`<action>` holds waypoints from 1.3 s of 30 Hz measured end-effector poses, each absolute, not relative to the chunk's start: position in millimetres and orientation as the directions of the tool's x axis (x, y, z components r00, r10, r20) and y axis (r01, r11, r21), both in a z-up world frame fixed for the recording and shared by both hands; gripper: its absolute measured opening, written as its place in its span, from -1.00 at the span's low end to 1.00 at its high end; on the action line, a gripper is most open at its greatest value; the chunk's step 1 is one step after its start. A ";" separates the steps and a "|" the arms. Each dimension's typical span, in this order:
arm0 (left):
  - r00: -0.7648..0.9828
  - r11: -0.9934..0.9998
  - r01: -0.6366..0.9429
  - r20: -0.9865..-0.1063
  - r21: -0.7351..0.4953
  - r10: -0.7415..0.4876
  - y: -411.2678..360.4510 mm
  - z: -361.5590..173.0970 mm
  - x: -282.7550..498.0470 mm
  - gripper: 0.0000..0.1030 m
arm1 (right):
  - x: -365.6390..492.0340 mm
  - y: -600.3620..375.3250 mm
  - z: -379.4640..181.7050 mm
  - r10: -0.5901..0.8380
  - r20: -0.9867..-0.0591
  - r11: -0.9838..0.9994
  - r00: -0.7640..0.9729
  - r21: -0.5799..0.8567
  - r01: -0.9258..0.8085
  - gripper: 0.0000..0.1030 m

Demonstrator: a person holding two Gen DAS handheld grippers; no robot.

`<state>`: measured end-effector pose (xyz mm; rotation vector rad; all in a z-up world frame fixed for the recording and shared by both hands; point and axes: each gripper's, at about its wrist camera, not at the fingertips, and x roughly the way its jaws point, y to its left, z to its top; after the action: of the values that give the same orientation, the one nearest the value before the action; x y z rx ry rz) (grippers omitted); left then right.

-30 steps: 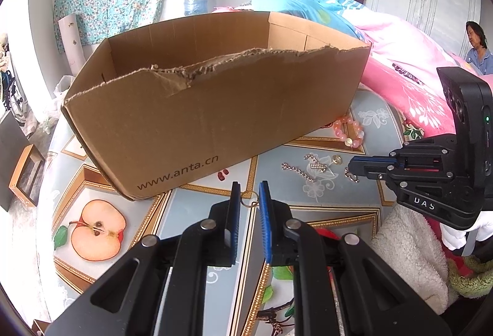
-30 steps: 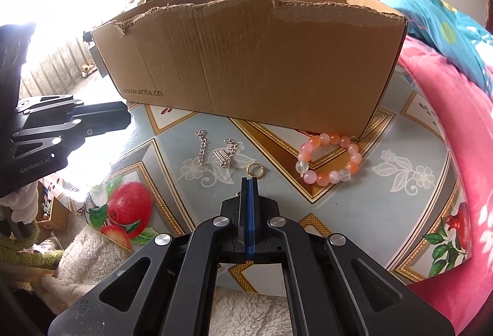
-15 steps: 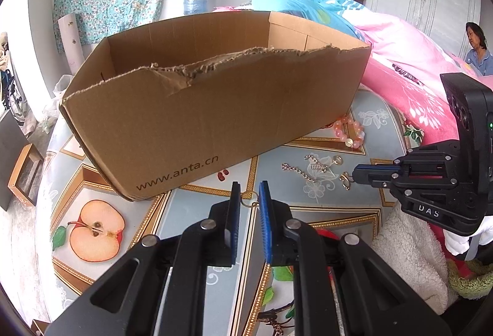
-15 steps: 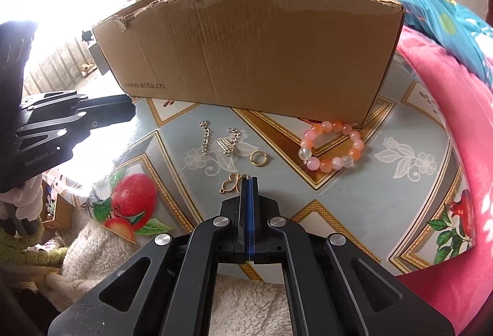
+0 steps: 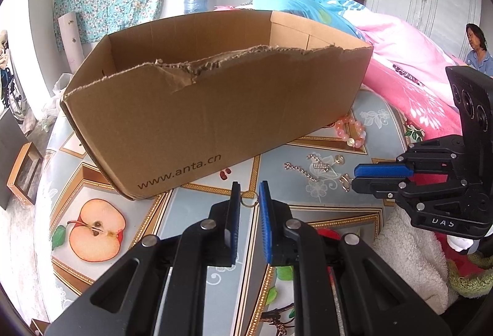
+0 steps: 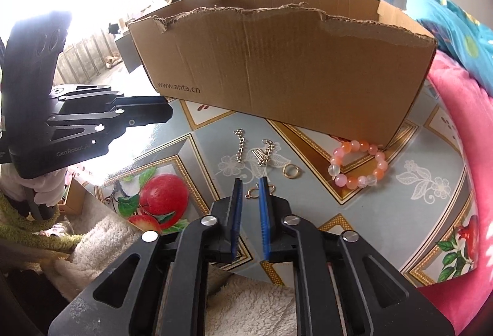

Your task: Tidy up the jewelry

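Observation:
A torn cardboard box (image 5: 215, 108) (image 6: 292, 65) stands on the fruit-print table. In front of it lie a pink bead bracelet (image 6: 339, 152) (image 5: 351, 139), a silver chain with a bar (image 6: 265, 151) and a gold ring (image 6: 285, 171). My right gripper (image 6: 249, 182) (image 5: 354, 176) points down at a small gold hook piece (image 6: 248, 194). Its jaws are opening, and the piece lies on the table between the tips without the pads pressing on it. My left gripper (image 5: 249, 186) (image 6: 166, 114) hovers by the box's near corner. A small gold ring (image 5: 249, 202) spans the narrow gap between its pads.
A pink blanket (image 6: 462, 120) rises along the table's right side. White fleece (image 6: 246, 299) covers the near edge. A person (image 5: 476, 46) sits far off at the right. The tablecloth (image 6: 416, 212) is bare between the bracelet and the blanket.
My right gripper drew back until the gold hook piece came to its tips, and its shut jaws have parted. The left gripper and its ring have not moved.

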<state>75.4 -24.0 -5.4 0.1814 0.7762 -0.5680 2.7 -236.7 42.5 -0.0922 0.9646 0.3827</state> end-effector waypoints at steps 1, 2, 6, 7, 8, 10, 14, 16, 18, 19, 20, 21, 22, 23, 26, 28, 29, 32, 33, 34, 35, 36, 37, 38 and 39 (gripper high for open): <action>0.573 0.835 0.547 -0.706 -0.049 -0.417 -23.8 -5.3 75.4 -0.77 | 3.8 -235.9 42.4 0.276 -0.815 0.922 0.510 0.074 -0.381 -0.53; 0.573 0.835 0.548 -0.706 -0.048 -0.416 -23.6 -5.3 75.2 -0.77 | 5.8 -235.1 41.6 0.271 -0.816 0.914 0.510 0.051 -0.403 -0.49; 0.574 0.836 0.547 -0.706 -0.047 -0.416 -22.6 -5.1 75.7 -0.77 | 9.0 -228.1 39.3 0.279 -0.830 0.875 0.484 0.011 -0.485 -0.47; 0.574 0.836 0.547 -0.706 -0.047 -0.415 -22.3 -5.3 76.1 -0.77 | 11.3 -229.8 36.8 0.284 -0.837 0.866 0.468 0.014 -0.500 -0.47; 0.574 0.837 0.545 -0.706 -0.049 -0.415 -22.2 -5.6 76.4 -0.77 | 13.2 -230.1 33.9 0.283 -0.847 0.857 0.450 0.013 -0.515 -0.47; 0.572 0.837 0.545 -0.707 -0.052 -0.416 -22.1 -6.0 77.1 -0.77 | 12.6 -228.8 29.7 0.294 -0.852 0.843 0.434 0.018 -0.537 -0.52; 0.569 0.838 0.543 -0.710 -0.054 -0.415 -21.9 -7.9 78.7 -0.77 | 14.8 -228.8 32.6 0.285 -0.860 0.839 0.423 0.009 -0.545 -0.72; 0.567 0.838 0.543 -0.711 -0.057 -0.415 -22.3 -9.0 79.5 -0.77 | 17.0 -224.5 29.0 0.274 -0.861 0.842 0.428 0.000 -0.539 -0.72; 0.564 0.836 0.545 -0.713 -0.056 -0.416 -24.4 -10.0 79.8 -0.77 | 17.4 -222.7 28.8 0.267 -0.863 0.847 0.430 -0.002 -0.531 -0.72; 0.563 0.836 0.546 -0.714 -0.056 -0.416 -24.7 -10.4 80.2 -0.77 | 19.2 -219.2 27.7 0.265 -0.863 0.849 0.431 -0.003 -0.528 -0.72; 0.562 0.835 0.547 -0.715 -0.055 -0.416 -24.8 -10.7 80.3 -0.77 | 23.4 -211.6 24.1 0.263 -0.863 0.850 0.432 -0.004 -0.526 -0.80; 0.562 0.835 0.547 -0.715 -0.055 -0.416 -24.5 -10.8 80.4 -0.77 | 26.2 -205.4 21.6 0.267 -0.863 0.850 0.428 0.002 -0.527 -0.93; 0.562 0.835 0.547 -0.715 -0.055 -0.415 -24.2 -10.9 80.8 -0.77 | 25.9 -203.3 20.8 0.267 -0.864 0.852 0.427 0.005 -0.523 -0.93; 0.563 0.836 0.546 -0.715 -0.055 -0.414 -24.2 -11.0 81.1 -0.77 | 27.4 -200.6 20.3 0.265 -0.864 0.853 0.428 0.002 -0.522 -0.93; 0.565 0.838 0.543 -0.714 -0.056 -0.414 -24.0 -10.8 81.4 -0.77 | 29.0 -195.2 20.7 0.256 -0.867 0.854 0.427 -0.004 -0.521 -0.94; 0.565 0.838 0.543 -0.714 -0.055 -0.413 -23.8 -10.8 81.0 -0.77 | 29.4 -194.9 25.6 0.255 -0.868 0.854 0.426 -0.004 -0.520 -0.92; 0.565 0.838 0.543 -0.714 -0.055 -0.413 -23.7 -10.7 80.9 -0.77 | 30.4 -195.1 26.8 0.257 -0.867 0.853 0.426 -0.004 -0.521 -0.87; 0.563 0.838 0.543 -0.715 -0.058 -0.414 -23.6 -10.8 81.0 -0.77 | 36.5 -196.0 30.0 0.250 -0.873 0.852 0.419 -0.008 -0.524 -0.48; 0.562 0.837 0.543 -0.716 -0.059 -0.414 -23.6 -10.9 81.0 -0.77 | 39.7 -195.4 29.3 0.251 -0.877 0.849 0.410 -0.004 -0.529 -0.47; 0.560 0.836 0.545 -0.717 -0.058 -0.415 -23.9 -11.2 80.8 -0.77 | 41.9 -194.3 27.4 0.255 -0.882 0.844 0.396 0.004 -0.536 -0.47; 0.560 0.836 0.546 -0.717 -0.057 -0.415 -24.2 -11.3 80.6 -0.77 | 43.9 -194.3 25.3 0.264 -0.885 0.841 0.384 0.016 -0.541 -0.47; 0.560 0.835 0.547 -0.717 -0.057 -0.415 -24.4 -11.4 80.6 -0.77 | 46.9 -194.1 24.5 0.271 -0.888 0.839 0.371 0.029 -0.543 -0.47; 0.559 0.835 0.547 -0.717 -0.059 -0.417 -24.3 -11.2 80.6 -0.77 | 50.3 -193.9 24.6 0.275 -0.894 0.837 0.355 0.042 -0.545 -0.47; 0.559 0.835 0.546 -0.716 -0.060 -0.417 -24.3 -11.2 80.7 -0.77 | 53.4 -193.1 25.0 0.272 -0.899 0.837 0.342 0.046 -0.545 -0.54; 0.560 0.836 0.546 -0.715 -0.061 -0.418 -24.3 -11.4 81.0 -0.77 | 55.7 -191.7 25.5 0.261 -0.904 0.837 0.338 0.037 -0.547 -0.57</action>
<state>81.0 -24.3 -11.4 0.1746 0.7936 -0.5713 55.7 -191.7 25.5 -0.2954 1.1085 0.5358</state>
